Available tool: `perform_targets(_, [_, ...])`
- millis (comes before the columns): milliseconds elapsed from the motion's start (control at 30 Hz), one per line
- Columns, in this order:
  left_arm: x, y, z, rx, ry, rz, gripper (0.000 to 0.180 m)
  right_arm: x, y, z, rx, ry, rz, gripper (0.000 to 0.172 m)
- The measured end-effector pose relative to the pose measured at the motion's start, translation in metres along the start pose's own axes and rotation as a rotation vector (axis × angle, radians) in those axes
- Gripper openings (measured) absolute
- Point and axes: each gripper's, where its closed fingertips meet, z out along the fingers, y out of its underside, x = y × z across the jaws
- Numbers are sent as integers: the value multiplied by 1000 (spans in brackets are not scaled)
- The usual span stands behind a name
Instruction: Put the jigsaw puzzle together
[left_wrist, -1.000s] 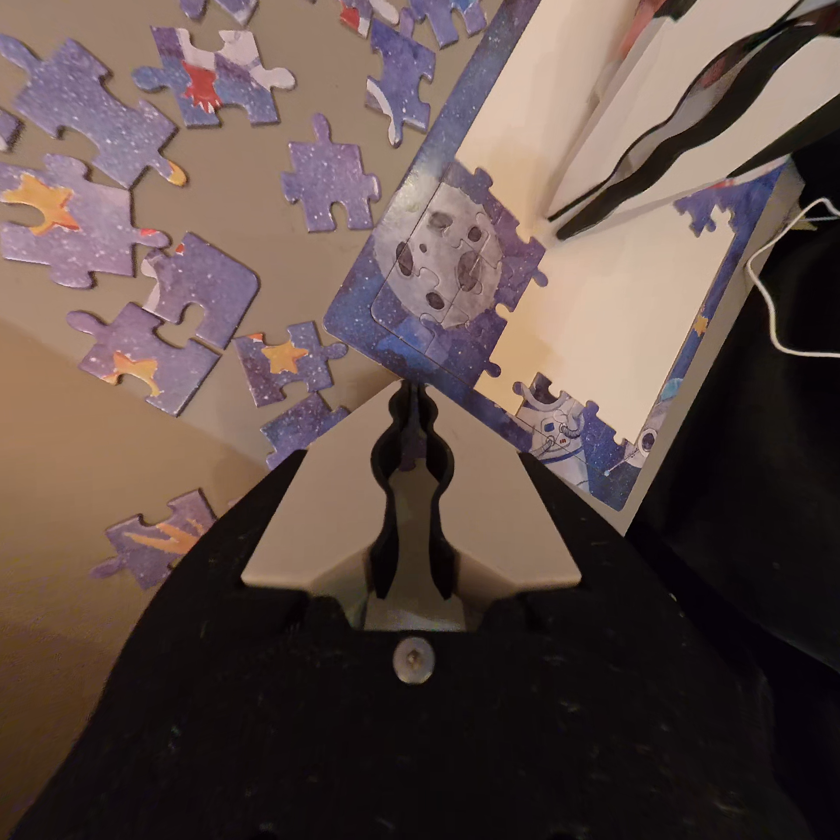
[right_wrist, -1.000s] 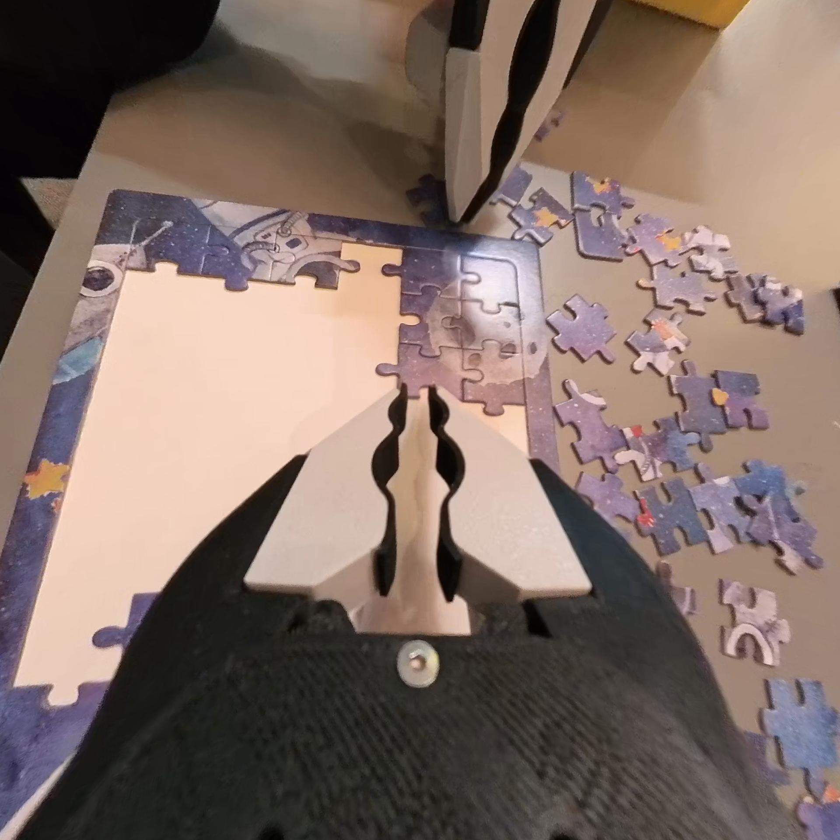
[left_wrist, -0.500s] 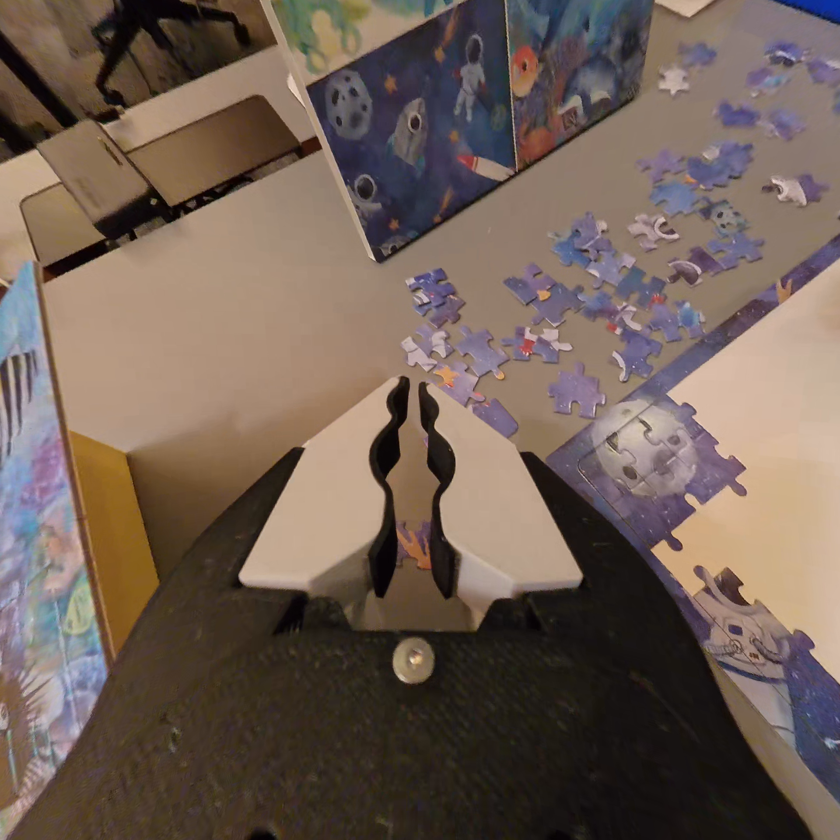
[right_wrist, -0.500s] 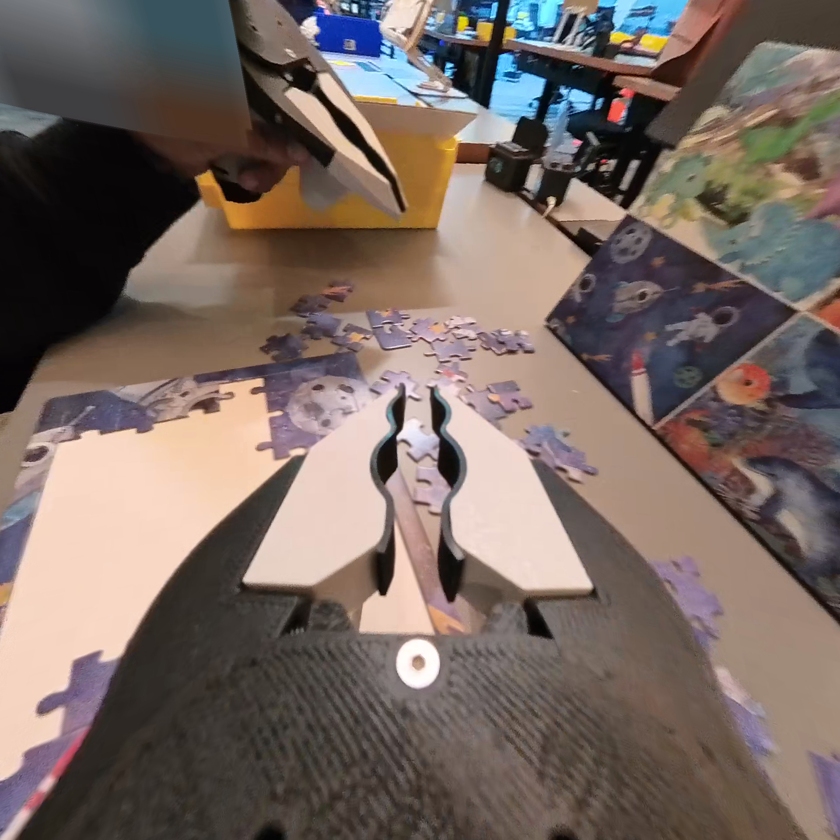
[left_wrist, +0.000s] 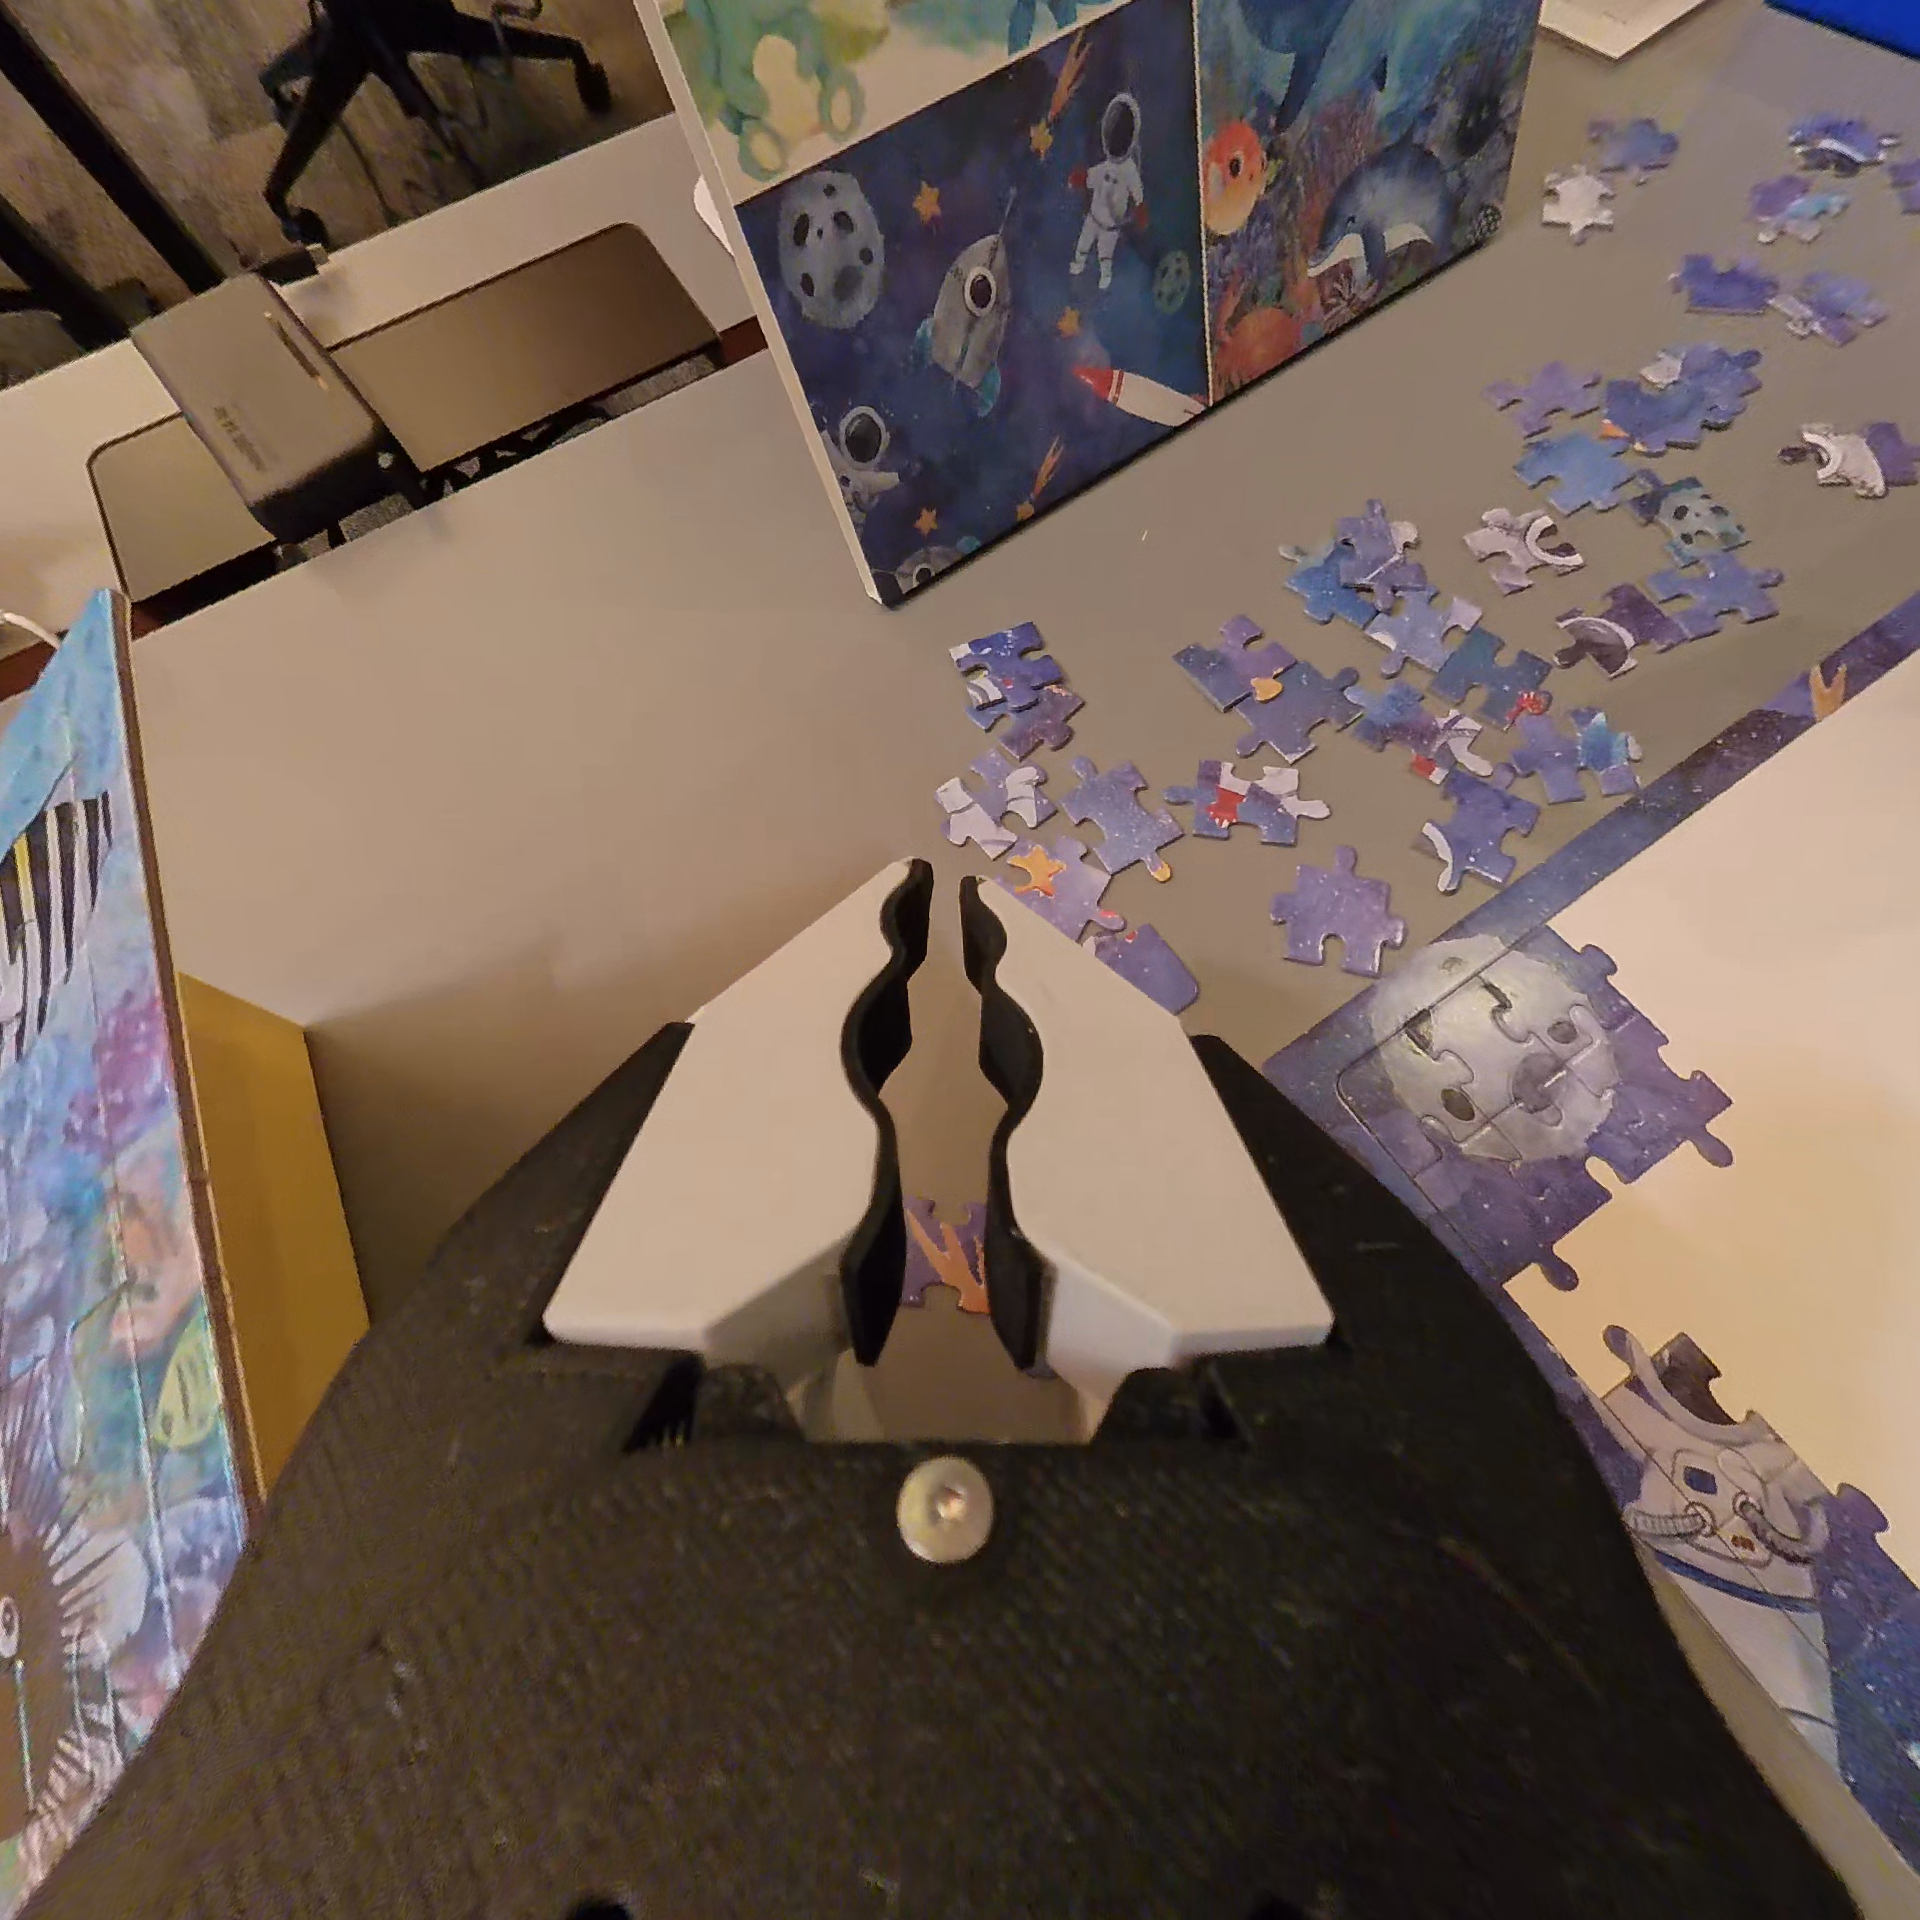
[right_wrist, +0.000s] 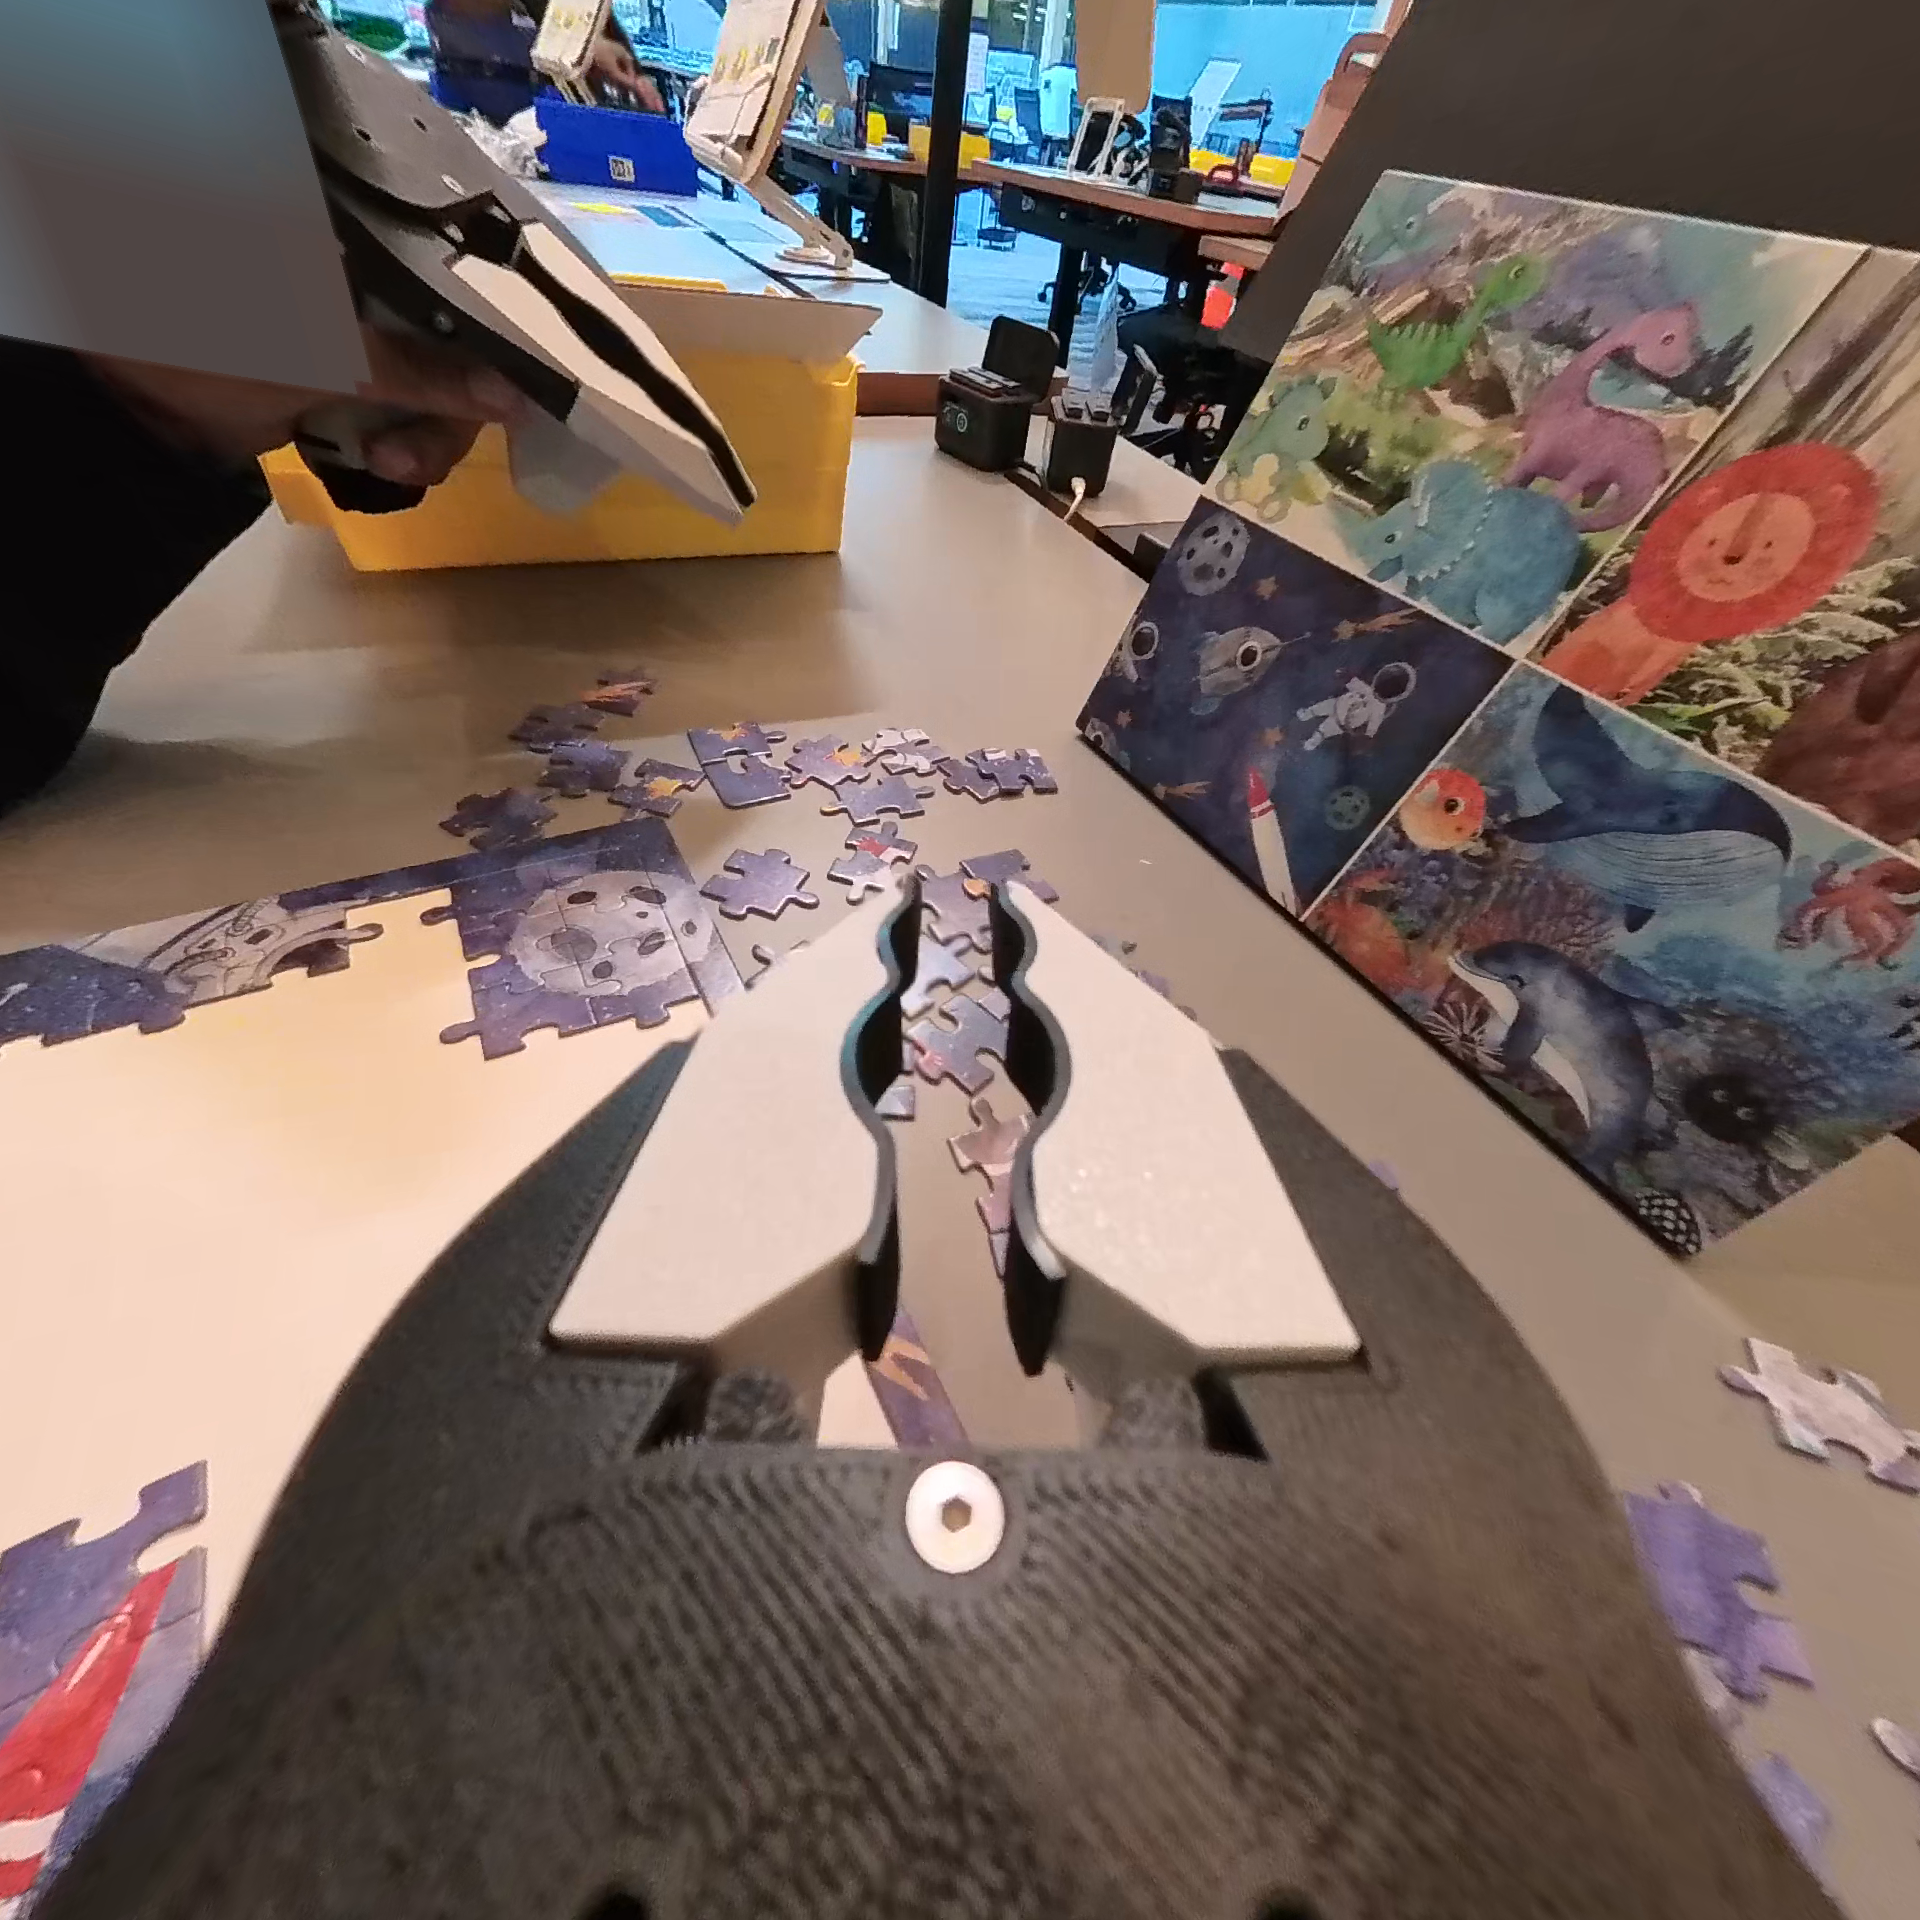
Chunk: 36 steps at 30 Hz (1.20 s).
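The left gripper (left_wrist: 938, 883) hangs above the grey worktop (left_wrist: 520, 748), up off its surface, its jaws parted by a narrow slit with nothing between them; through the slit near their base a loose puzzle piece with an orange mark (left_wrist: 943, 1262) shows lying on the worktop below. In the right wrist view this same gripper (right_wrist: 727, 499) is seen raised in a person's hand (right_wrist: 416, 436) in front of a yellow bin (right_wrist: 644, 488). The right gripper (right_wrist: 956, 894) hovers over the scattered puzzle pieces (right_wrist: 862, 790), its jaws a little apart and bare, with pieces on the worktop visible through the gap. Taking the puzzle board (left_wrist: 1558, 1091) as landmark: its moon corner (left_wrist: 1496, 1049) is already assembled, an astronaut section (left_wrist: 1704, 1517) sits along the near edge, and most of its cream inside is uncovered. The loose blue and purple pieces (left_wrist: 1351, 727) lie just beyond the moon corner, spreading away along the board's far edge. Farther past them, well apart from the board, a picture box (left_wrist: 1039, 291) with space and sea scenes stands upright. A second illustrated panel (left_wrist: 73, 1143) stands at the far left of the left wrist view, well apart from the board.
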Motion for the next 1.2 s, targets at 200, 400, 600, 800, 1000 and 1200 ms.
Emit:
perform_targets(200, [3, 2, 2, -11, 25, -21, 4, 11, 3, -4, -21, 51, -35, 10])
perform_targets(400, [14, -3, 8, 9, 56, -9, 4, 59, 1, -43, -3, 224, -38, 10])
perform_targets(600, [31, 2, 41, 5, 108, -10, 6, 102, 20, -90, -49, 375, -19, 10])
perform_targets(800, [41, -2, 48, 43, 161, -43, 8, 119, 36, -113, -107, 432, -14, 11])
perform_targets(1000, [45, -11, 45, 144, 302, -200, 11, 122, 42, -122, -114, 434, -8, 11])
perform_targets(1200, [40, -5, 49, 120, 274, -189, 15, 122, 36, -125, -38, 406, 69, 11])
